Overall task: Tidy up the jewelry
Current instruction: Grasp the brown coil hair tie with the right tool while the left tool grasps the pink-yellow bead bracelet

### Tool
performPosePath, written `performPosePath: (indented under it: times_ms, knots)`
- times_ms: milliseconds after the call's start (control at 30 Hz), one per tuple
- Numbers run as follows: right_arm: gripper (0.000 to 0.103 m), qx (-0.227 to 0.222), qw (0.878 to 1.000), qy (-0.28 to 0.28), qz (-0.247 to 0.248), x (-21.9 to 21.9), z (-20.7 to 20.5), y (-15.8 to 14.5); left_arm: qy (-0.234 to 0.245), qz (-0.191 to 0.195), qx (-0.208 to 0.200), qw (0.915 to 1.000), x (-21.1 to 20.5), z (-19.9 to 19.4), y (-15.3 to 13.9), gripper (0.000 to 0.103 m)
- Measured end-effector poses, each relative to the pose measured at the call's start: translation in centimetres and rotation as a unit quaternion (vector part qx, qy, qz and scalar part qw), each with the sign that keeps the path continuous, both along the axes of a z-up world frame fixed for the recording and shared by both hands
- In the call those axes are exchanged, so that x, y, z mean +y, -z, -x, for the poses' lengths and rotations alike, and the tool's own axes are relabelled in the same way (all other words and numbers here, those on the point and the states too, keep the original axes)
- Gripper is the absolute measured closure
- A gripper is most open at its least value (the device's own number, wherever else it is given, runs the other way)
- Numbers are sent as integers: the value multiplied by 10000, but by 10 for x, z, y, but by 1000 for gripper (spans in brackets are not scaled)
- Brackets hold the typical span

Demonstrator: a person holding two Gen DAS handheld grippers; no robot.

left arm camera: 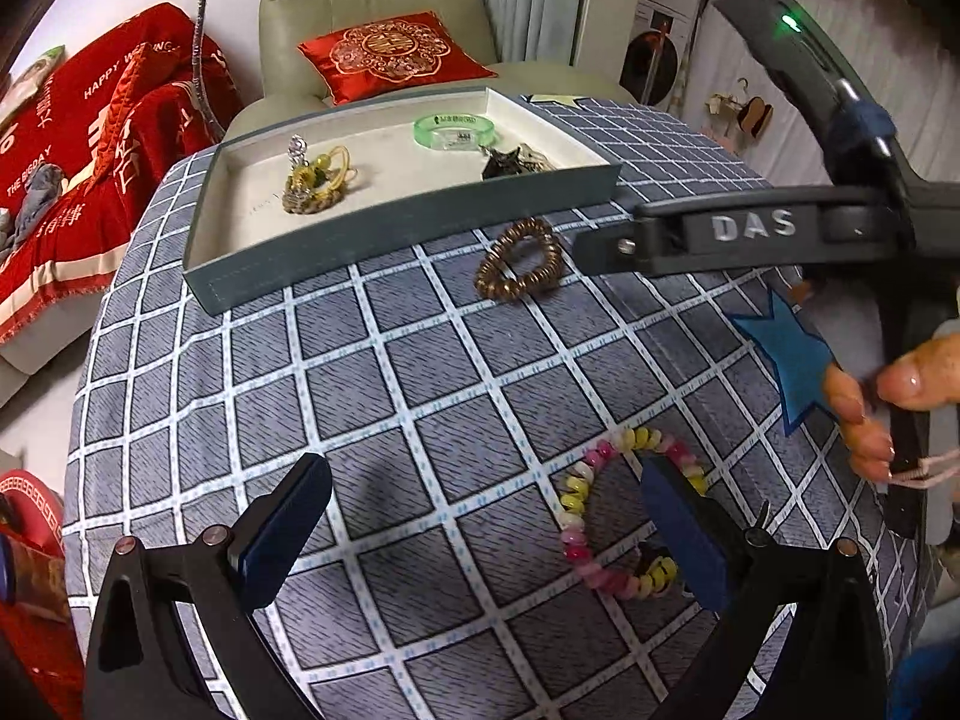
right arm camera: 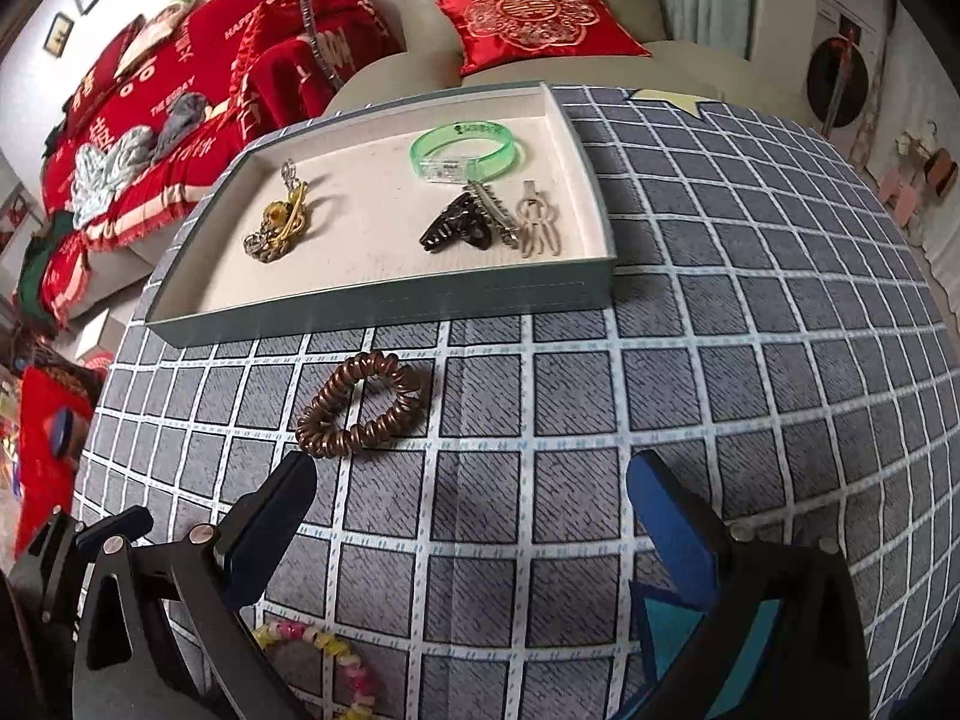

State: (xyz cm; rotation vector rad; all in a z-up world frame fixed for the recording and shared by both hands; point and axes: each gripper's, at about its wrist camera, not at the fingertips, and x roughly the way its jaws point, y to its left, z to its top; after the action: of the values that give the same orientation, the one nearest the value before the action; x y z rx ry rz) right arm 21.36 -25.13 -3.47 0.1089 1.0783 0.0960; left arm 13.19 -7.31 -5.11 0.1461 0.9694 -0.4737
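Observation:
A grey-green tray (left arm camera: 396, 240) (right arm camera: 384, 306) stands at the back of the checked tablecloth. It holds a green bangle (left arm camera: 454, 131) (right arm camera: 462, 147), a gold chain bundle (left arm camera: 315, 183) (right arm camera: 277, 228), a black hair claw (right arm camera: 456, 225) and a silver clip (right arm camera: 538, 222). A brown spiral hair tie (left arm camera: 521, 261) (right arm camera: 363, 405) lies on the cloth in front of the tray. A pink and yellow bead bracelet (left arm camera: 606, 516) (right arm camera: 327, 657) lies nearer. My left gripper (left arm camera: 486, 534) is open above the bracelet, its right finger over it. My right gripper (right arm camera: 474, 531) is open and empty, just short of the hair tie.
A blue star sticker (left arm camera: 792, 360) (right arm camera: 678, 630) lies on the cloth (left arm camera: 420, 420) at the right. A sofa with red blankets (right arm camera: 180, 90) and an armchair with a red cushion (right arm camera: 534, 18) stand beyond the table.

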Motion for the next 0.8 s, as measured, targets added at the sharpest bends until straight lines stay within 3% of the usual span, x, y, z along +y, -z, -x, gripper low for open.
performPosePath:
  times_ms: [300, 367, 400, 433, 667, 800]
  knots:
    - [6, -61, 9986, -384, 348, 21, -17, 6, 136, -163, 68, 9998, -15, 6, 9, 0]
    - [13, -47, 9980, -443, 437, 24, -21, 9, 175, -193, 52, 9996, -18, 7, 10, 0]
    - [21, -40, 9977, -482, 478, 26, -23, 10, 196, -206, 44, 9996, -19, 8, 11, 9]
    - [28, -25, 9974, -506, 503, 27, -24, 12, 212, -282, 22, 9994, -22, 9, 12, 9]
    - [50, -104, 9958, -672, 618, 37, -24, 15, 266, -344, -111, 9990, -26, 15, 13, 10]
    - [69, -111, 9954, -744, 589, 43, -23, 14, 396, -322, -167, 9986, -29, 22, 11, 23]
